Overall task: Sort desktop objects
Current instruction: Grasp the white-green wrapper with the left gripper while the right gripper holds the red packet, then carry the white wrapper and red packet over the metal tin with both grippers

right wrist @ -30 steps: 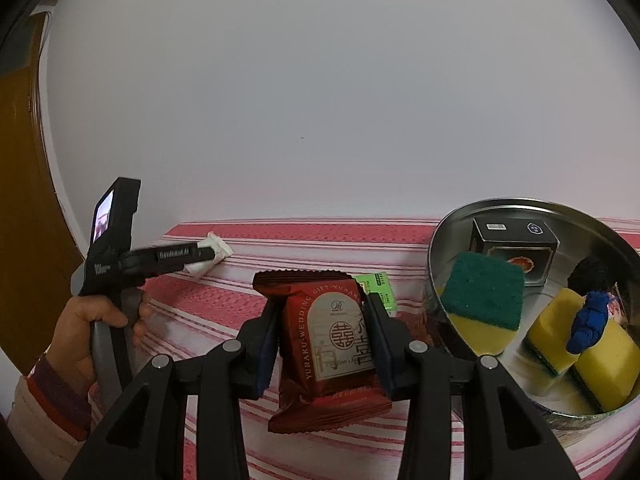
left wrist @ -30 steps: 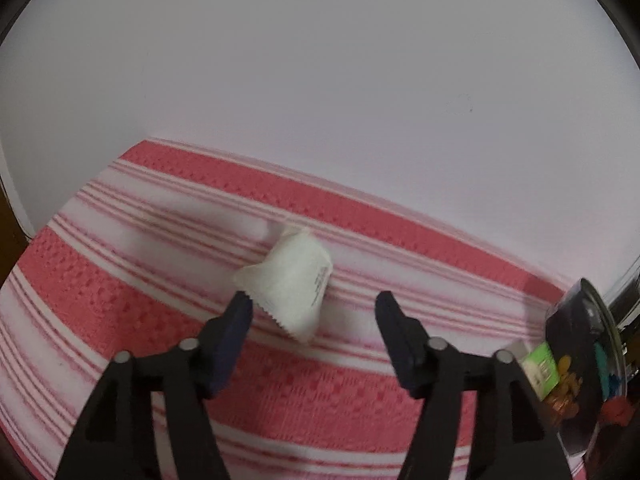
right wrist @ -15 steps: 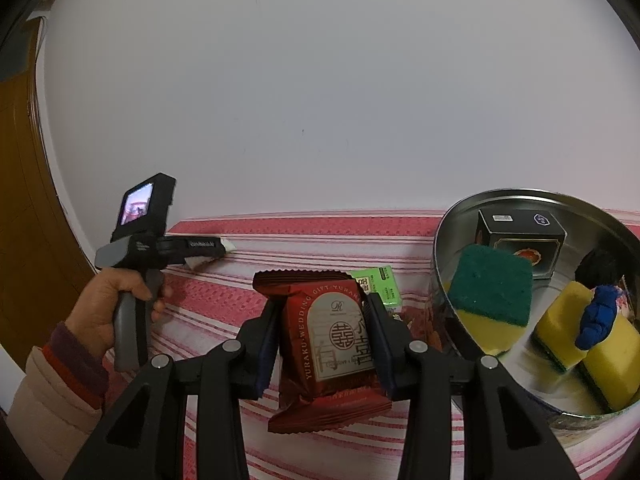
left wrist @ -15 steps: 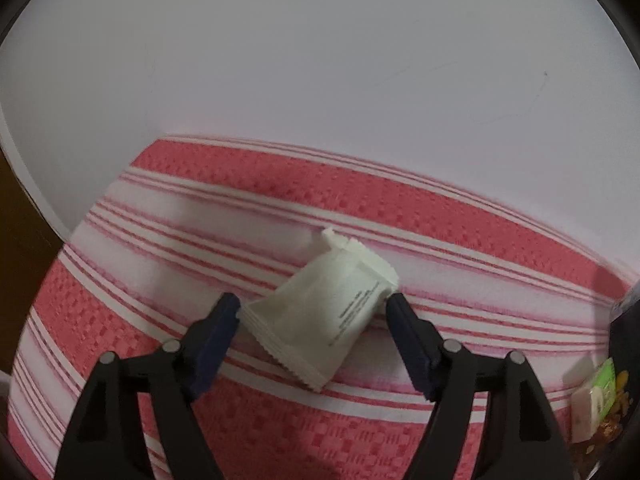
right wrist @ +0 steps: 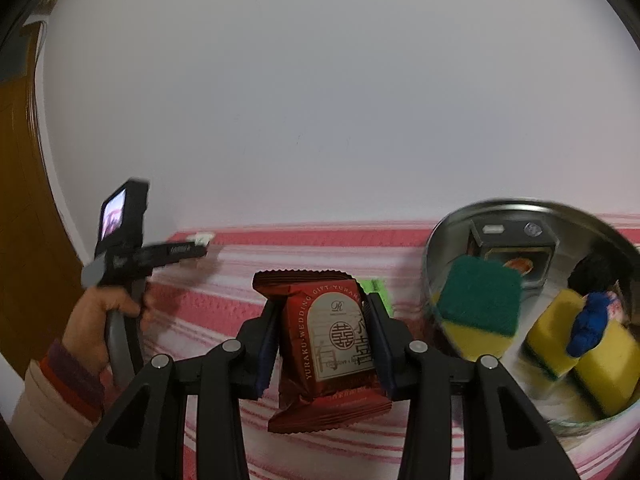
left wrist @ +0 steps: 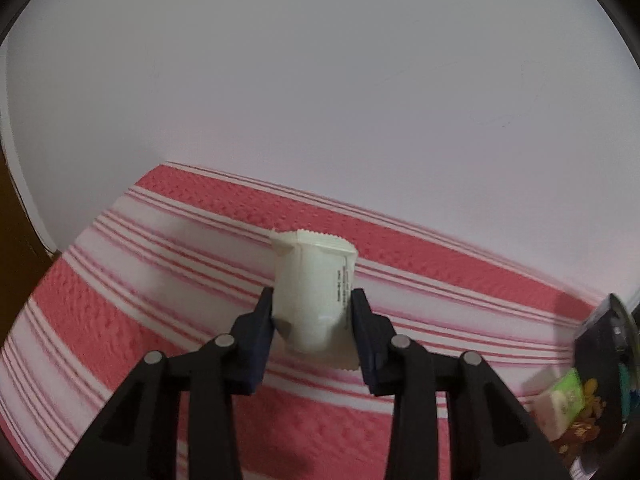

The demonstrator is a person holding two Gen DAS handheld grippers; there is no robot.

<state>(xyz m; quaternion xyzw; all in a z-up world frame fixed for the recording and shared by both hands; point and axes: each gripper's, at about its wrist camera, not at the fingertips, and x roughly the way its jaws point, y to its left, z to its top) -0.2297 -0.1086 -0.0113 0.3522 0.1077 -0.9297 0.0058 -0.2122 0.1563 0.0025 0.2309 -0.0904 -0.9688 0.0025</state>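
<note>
My left gripper [left wrist: 313, 300] is shut on a white snack packet [left wrist: 314, 292] and holds it above the red-and-white striped cloth [left wrist: 160, 280]. It shows far left in the right wrist view [right wrist: 202, 246] with the white packet [right wrist: 203, 237] at its tip. My right gripper [right wrist: 322, 312] is shut on a dark red wedding-gift snack packet [right wrist: 328, 344], held above the cloth beside a round metal tin [right wrist: 436, 240].
The tin holds a green-and-yellow sponge [right wrist: 478, 308], two yellow sponges [right wrist: 592, 356], a blue toy [right wrist: 590, 324] and a dark box [right wrist: 512, 248]. A green packet [right wrist: 376, 292] lies behind the red one. A white wall stands behind the table. The tin's edge [left wrist: 612, 360] shows right in the left wrist view.
My left gripper closed on the white packet, turned it upright and lifted it off the cloth. My right gripper kept hold of the red packet and shifted slightly.
</note>
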